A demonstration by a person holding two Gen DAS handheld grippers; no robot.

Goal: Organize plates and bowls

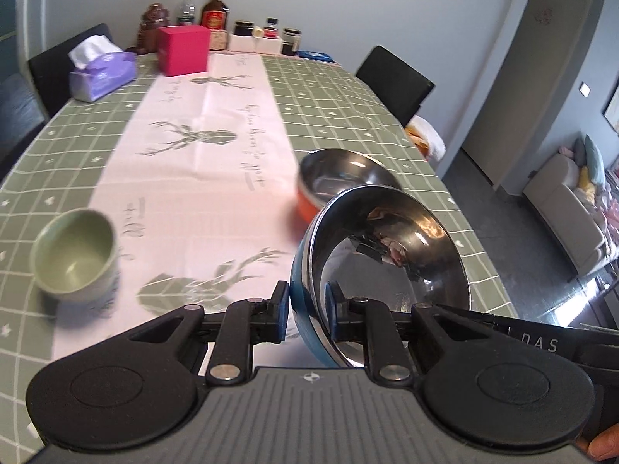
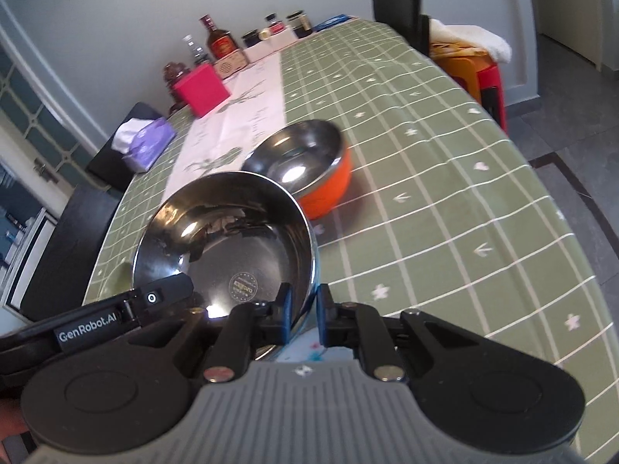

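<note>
Together, the left gripper [image 1: 307, 301] and right gripper [image 2: 303, 309] clamp opposite rims of a blue-sided steel bowl [image 1: 387, 266], held tilted above the green checked tablecloth [image 2: 445, 193], near an orange-sided steel bowl [image 2: 309, 166] resting there.

Right tool [image 2: 303, 311] clamped on near rim of steel bowl [image 2: 228, 239], bowl tilted above table [image 2: 445, 201]. Left tool [image 2: 154, 297] on bowl's left rim. Orange bowl [image 2: 309, 166] just behind, resting on table.
</note>
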